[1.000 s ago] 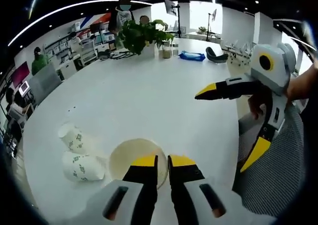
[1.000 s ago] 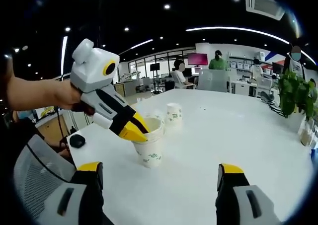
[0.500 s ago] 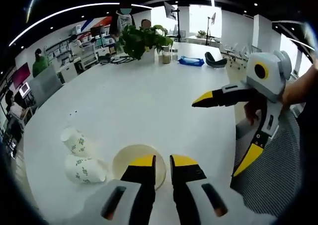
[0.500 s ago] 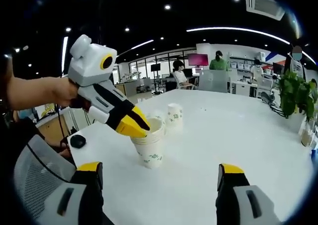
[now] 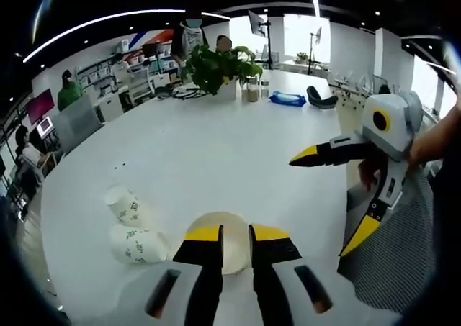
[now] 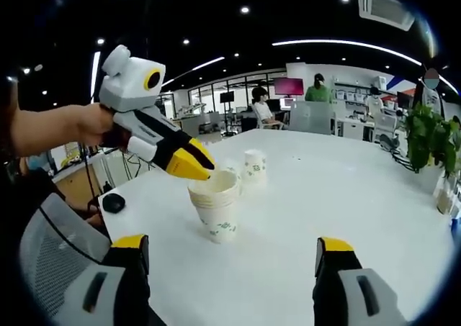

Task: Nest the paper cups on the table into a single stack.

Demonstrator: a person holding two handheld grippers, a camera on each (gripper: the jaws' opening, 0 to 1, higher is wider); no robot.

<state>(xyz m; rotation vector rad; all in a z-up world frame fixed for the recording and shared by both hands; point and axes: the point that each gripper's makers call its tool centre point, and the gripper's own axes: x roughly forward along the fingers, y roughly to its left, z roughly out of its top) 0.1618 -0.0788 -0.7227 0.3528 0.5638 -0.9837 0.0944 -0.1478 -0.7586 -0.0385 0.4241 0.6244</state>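
On table (image 6: 346, 196): cup stack (image 6: 215, 209) upright, mouth up; left hand-held gripper (image 6: 194, 166) closed above; right hand-held gripper (image 6: 234, 265) open.

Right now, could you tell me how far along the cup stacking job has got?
Partly done. Several cups already sit nested upright as a stack near the table edge. The left gripper, jaws closed, hangs just above the stack's rim; whether it pinches anything is unclear. The right gripper is open and empty. Left to do: two loose cups beyond the stack.
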